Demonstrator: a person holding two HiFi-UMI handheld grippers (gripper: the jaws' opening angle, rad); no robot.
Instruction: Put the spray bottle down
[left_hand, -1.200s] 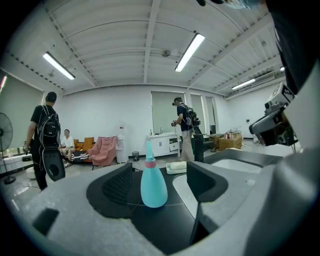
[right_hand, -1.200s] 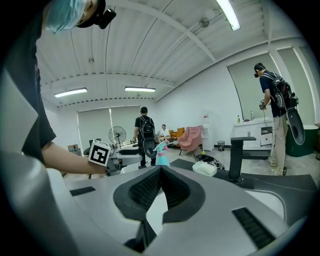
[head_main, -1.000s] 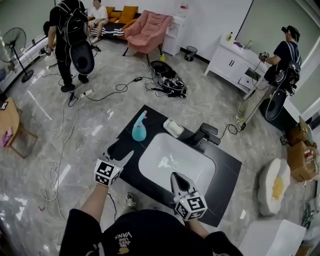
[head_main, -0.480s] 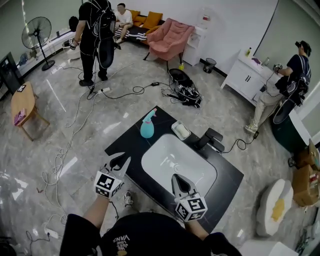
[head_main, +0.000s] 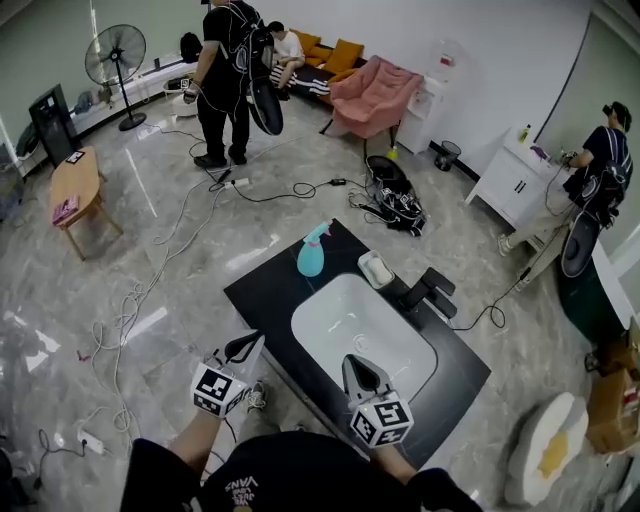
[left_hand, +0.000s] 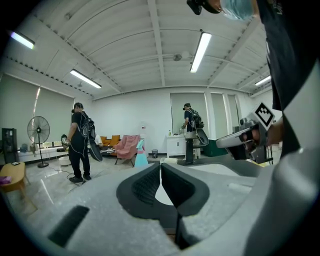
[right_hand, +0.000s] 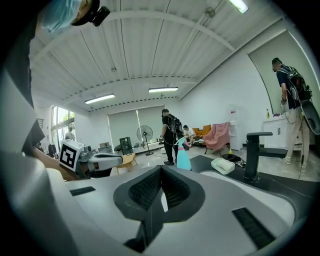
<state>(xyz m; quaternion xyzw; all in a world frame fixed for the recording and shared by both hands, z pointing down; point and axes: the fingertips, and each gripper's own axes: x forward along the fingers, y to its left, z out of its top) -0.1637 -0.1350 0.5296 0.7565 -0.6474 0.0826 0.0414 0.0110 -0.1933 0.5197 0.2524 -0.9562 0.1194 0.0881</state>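
Observation:
A teal spray bottle (head_main: 311, 256) with a pink trigger stands upright on the far left corner of the black counter (head_main: 262, 290); it also shows small in the left gripper view (left_hand: 140, 157) and in the right gripper view (right_hand: 183, 155). My left gripper (head_main: 250, 344) is off the counter's near left edge, well short of the bottle, shut and empty. The right gripper (head_main: 356, 366) hovers at the near rim of the white basin (head_main: 330, 325), jaws shut with nothing between them.
A white soap dish (head_main: 377, 269) and a black faucet (head_main: 428, 290) sit behind the basin. Cables trail over the grey floor (head_main: 180, 230). People stand at the back left (head_main: 230, 80) and the far right (head_main: 600, 180); a small wooden table (head_main: 72, 190) is at the left.
My left gripper has let go of nothing visible but closed its jaws and drawn back off the counter toward me. The bottle stays standing. The head view has swung, shifting the scene rightward.

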